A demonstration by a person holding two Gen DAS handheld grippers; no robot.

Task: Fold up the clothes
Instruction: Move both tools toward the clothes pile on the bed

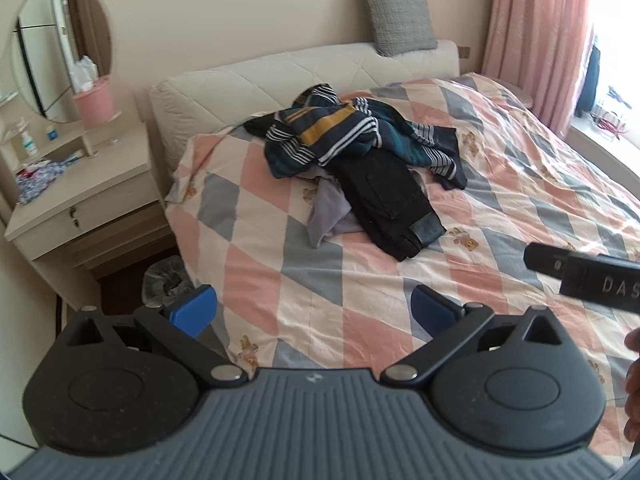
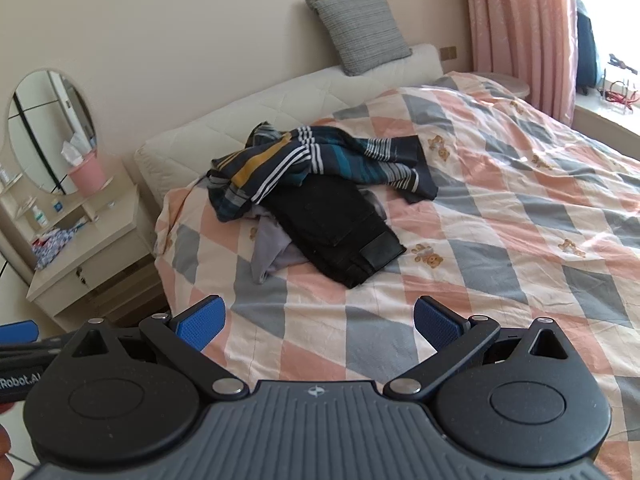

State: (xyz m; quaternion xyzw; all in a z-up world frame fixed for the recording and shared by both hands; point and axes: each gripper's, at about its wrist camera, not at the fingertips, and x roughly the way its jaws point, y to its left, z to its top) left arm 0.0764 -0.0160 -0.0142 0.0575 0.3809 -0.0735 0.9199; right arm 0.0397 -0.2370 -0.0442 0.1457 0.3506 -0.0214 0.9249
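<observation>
While I look from the left side, I see a pink bin (image 1: 98, 104) on the counter (image 1: 80, 184) with white tissue or a bag poking out of it. Down on the floor sits a trash bin (image 1: 166, 284) with a clear liner; I cannot tell what is in it.

My left gripper (image 1: 314, 312) hangs above the near edge of the bed (image 1: 520, 168). Its blue fingers (image 1: 192, 312) are spread wide and hold nothing. The clothes pile (image 1: 352, 160) lies near the pillow end, well apart from my fingers: a striped top (image 1: 320, 132) is crumpled on the heap, black pants (image 1: 392, 200) look folded flat, and a pale purple cloth (image 1: 332, 216) peeks out under them.

My right gripper (image 2: 320, 322) is also wide apart and holds nothing, I think so both can reach in together.
</observation>
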